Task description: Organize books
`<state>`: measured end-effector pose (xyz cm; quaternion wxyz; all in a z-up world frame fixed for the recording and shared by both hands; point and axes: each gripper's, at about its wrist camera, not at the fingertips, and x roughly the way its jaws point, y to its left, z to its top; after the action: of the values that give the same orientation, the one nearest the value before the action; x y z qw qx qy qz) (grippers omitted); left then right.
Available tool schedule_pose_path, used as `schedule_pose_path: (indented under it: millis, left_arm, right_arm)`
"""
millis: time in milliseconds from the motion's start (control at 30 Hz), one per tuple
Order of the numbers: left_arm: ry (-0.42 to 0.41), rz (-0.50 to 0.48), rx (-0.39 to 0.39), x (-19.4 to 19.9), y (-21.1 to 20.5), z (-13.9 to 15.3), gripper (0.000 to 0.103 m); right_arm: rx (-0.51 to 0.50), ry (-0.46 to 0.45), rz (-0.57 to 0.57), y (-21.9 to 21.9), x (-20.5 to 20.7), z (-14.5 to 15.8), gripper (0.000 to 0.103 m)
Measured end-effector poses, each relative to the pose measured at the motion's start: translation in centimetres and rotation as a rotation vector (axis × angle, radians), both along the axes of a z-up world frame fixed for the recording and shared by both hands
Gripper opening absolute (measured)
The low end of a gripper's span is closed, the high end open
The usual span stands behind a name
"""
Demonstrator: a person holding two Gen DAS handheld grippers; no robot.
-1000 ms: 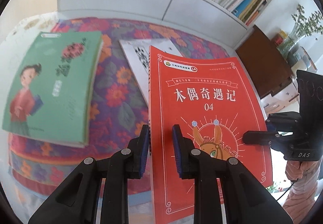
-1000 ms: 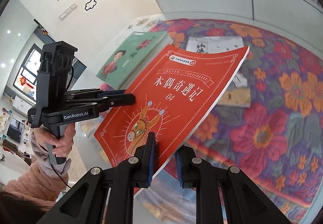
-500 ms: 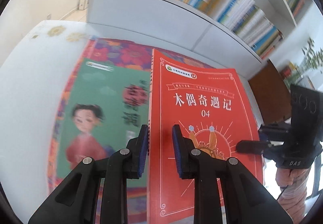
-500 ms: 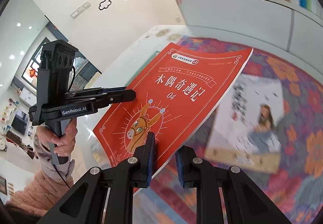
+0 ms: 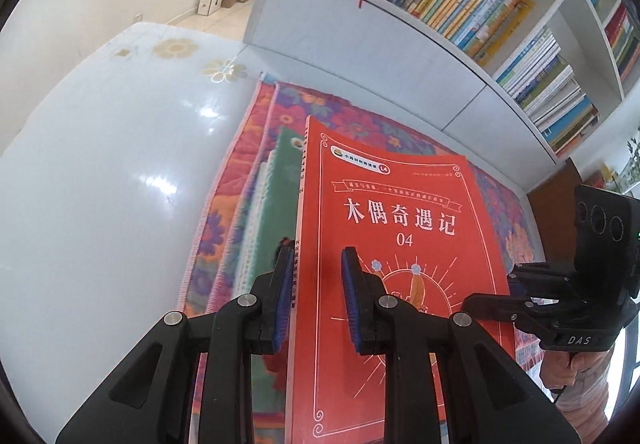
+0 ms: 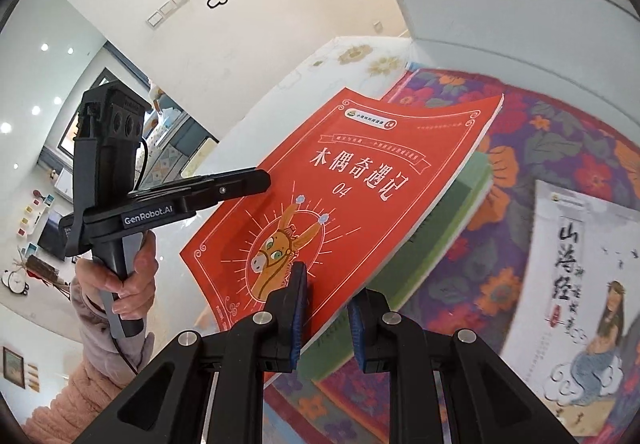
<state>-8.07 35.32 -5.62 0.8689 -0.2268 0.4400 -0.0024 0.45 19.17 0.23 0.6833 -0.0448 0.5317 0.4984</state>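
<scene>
Now the red book (image 5: 400,244) covers the green book (image 5: 276,180) — both grippers clamped.

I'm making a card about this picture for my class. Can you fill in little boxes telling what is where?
held book: red book with a donkey on its cover
left gripper: shut on the red book's spine edge
right gripper: shut on the red book's other edge
under it: green book, lying on the flowered cloth
also on the cloth: white book with a painted figure
behind: bookshelf full of books
wall: sun, clouds and writing stickers
</scene>
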Motion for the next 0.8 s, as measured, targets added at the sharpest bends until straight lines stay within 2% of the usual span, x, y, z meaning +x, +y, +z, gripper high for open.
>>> schedule_pose_path:
  millis: [333, 633, 800]
  left_arm:
    - [0.021, 0.024, -0.022, 1.1, 1.0, -2.7, 0.020]
    - [0.020, 0.038, 0.061, 1.1, 0.7, -2.3, 0.021]
    - [0.013, 0.028, 0.060, 1.0, 0.5, -2.0, 0.022]
  right_arm:
    - [-0.037, 0.007, -0.043, 0.5, -0.1, -1.7, 0.020]
    - [-0.056, 0.040, -0.067, 0.3, -0.2, -3.0, 0.021]
    - [-0.063, 0.037, -0.068, 0.5, -0.1, -3.0, 0.024]
